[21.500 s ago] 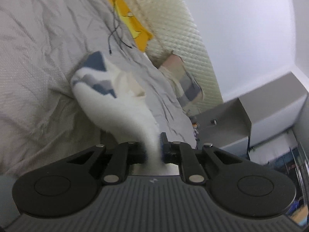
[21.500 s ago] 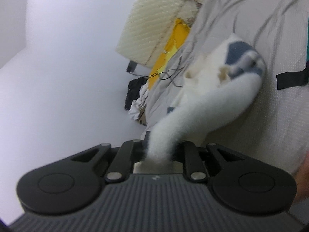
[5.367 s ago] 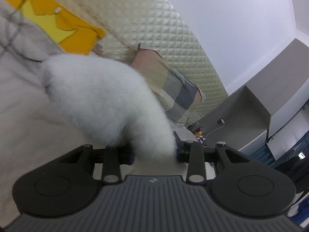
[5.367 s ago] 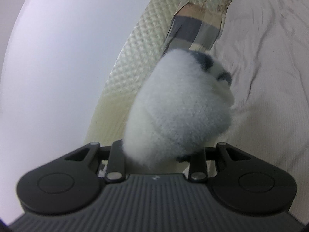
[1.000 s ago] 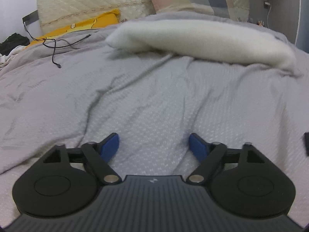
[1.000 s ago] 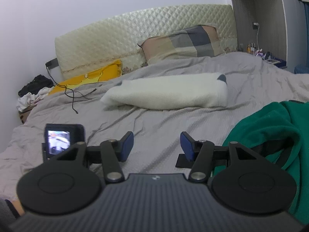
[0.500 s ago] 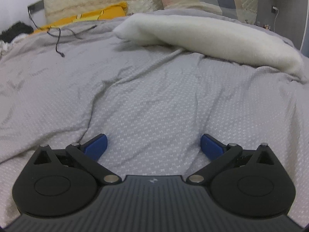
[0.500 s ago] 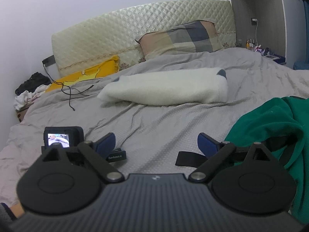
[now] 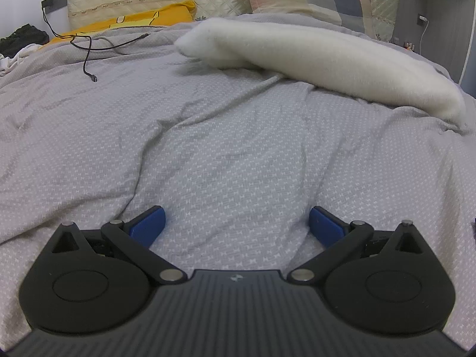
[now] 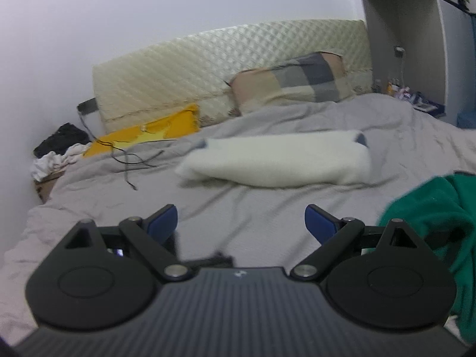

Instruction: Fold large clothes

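White fleece garment lies folded mid-frame on the bed; my left tongs and right tongs gape empty; green garment, right edge, awaits folding.

A grey bedspread covers the bed, wrinkled. At its head stands a quilted cream headboard with a checked pillow and a yellow pillow against it. A black cable trails over the spread near the yellow pillow
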{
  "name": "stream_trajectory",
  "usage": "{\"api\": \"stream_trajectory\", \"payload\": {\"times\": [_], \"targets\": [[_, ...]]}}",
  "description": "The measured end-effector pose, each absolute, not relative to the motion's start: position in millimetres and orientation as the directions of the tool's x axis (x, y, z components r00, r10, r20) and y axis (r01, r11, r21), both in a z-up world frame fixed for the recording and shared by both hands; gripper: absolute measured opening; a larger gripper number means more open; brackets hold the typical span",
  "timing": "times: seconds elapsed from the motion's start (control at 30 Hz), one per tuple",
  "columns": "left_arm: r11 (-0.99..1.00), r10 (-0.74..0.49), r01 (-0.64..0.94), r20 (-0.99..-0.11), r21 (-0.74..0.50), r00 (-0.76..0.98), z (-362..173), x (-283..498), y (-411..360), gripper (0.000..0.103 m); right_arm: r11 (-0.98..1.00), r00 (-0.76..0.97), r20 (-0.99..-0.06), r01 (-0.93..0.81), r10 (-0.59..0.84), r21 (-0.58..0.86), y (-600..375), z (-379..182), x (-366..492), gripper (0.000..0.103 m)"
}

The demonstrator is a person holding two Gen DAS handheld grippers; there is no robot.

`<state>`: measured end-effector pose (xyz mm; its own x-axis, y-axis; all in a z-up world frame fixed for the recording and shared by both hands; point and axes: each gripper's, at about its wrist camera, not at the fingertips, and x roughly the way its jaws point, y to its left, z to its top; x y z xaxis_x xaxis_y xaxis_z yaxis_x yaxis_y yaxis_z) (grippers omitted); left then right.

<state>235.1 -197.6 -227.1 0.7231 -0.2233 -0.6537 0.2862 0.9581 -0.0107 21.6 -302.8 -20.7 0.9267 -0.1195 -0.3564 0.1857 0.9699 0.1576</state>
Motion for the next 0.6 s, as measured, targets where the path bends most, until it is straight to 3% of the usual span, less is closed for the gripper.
{"api": "stream_trajectory", "payload": {"times": [0.2, 0.6], "targets": [[0.958, -0.223, 0.286, -0.654, -0.011, 0.723, -227.1, 235.0, -197.6, 0.103, 0.967, 0.920, -0.390, 0.137, -0.045, 0.213, -262.1, -28.0, 40.9, 0.094], [0.958, -0.224, 0.287, -0.653, -0.011, 0.723, -227.2, 235.2, -197.3, 0.103, 0.994, 0.889, -0.453, 0.095, -0.062, 0.050, -226.5, -73.7, 38.7, 0.094]]}}
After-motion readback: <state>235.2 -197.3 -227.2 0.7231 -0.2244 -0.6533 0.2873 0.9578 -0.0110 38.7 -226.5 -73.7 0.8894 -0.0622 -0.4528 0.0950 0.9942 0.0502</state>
